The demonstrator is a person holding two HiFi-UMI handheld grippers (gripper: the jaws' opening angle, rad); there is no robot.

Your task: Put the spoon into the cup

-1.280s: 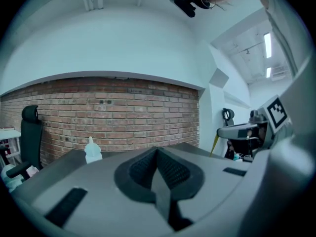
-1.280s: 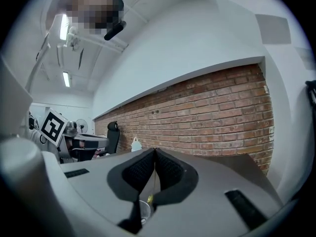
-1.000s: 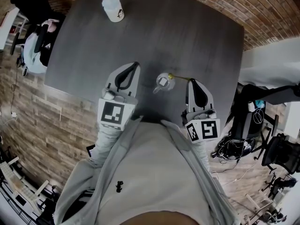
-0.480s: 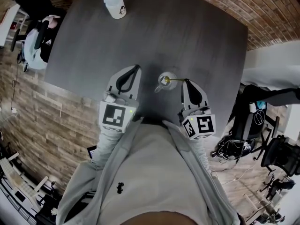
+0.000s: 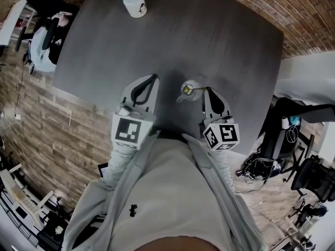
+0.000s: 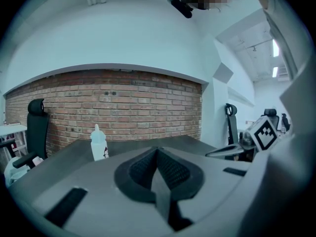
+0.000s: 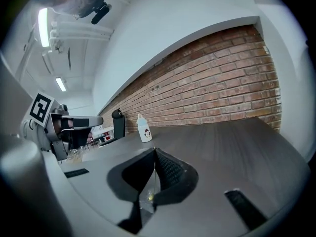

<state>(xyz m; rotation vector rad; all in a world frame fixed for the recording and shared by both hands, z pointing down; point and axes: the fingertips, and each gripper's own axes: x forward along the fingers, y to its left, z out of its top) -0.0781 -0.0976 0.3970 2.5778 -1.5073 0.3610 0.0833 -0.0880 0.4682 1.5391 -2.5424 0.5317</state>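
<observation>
Right gripper (image 5: pixel 208 89): clamped on spoon (image 5: pixel 197 89) handle
Spoon: tip over cup (image 5: pixel 183 94) mouth
Left gripper (image 5: pixel 152 78): jaws together, empty
Bottle (image 5: pixel 137 5) label: dark figure, writing unreadable

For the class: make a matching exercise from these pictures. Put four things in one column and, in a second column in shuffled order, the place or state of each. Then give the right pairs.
Things:
1. bottle
2. cup
3. spoon
4. left gripper

Places or states:
A. held in the jaws of the right gripper
B. jaws together, nothing between them
C. standing near the far edge of the table
D. on the table, between the two grippers

Pairs: 1-C, 2-D, 3-A, 4-B
</observation>
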